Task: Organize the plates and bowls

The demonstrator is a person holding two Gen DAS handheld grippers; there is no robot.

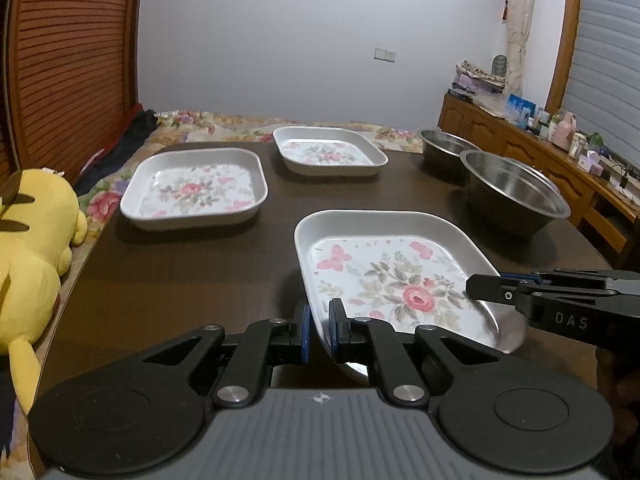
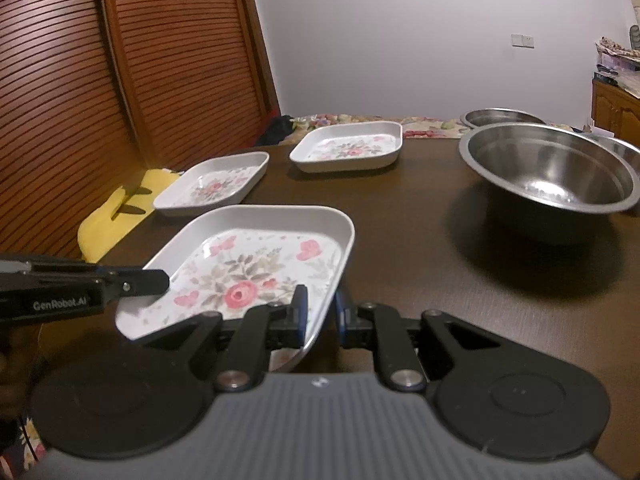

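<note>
A square white plate with a pink rose print (image 1: 392, 280) (image 2: 248, 268) lies nearest me on the dark table (image 1: 180, 280). My left gripper (image 1: 321, 332) (image 2: 160, 280) is shut on its near left rim. My right gripper (image 2: 320, 312) (image 1: 480, 286) is shut on its near right rim. Whether the plate is off the table I cannot tell. Two matching floral plates (image 1: 192, 188) (image 1: 328, 152) sit apart further back, seen in the right wrist view as a left plate (image 2: 212, 184) and a far plate (image 2: 348, 146). A large steel bowl (image 1: 516, 188) (image 2: 548, 168) and a smaller steel bowl (image 1: 444, 148) (image 2: 500, 116) stand at the right.
A yellow plush toy (image 1: 32, 260) (image 2: 116, 216) lies off the table's left edge, beside a louvred wooden door (image 2: 140, 60). A floral bedspread (image 1: 224, 124) lies beyond the far edge. A cluttered wooden sideboard (image 1: 560, 152) runs along the right.
</note>
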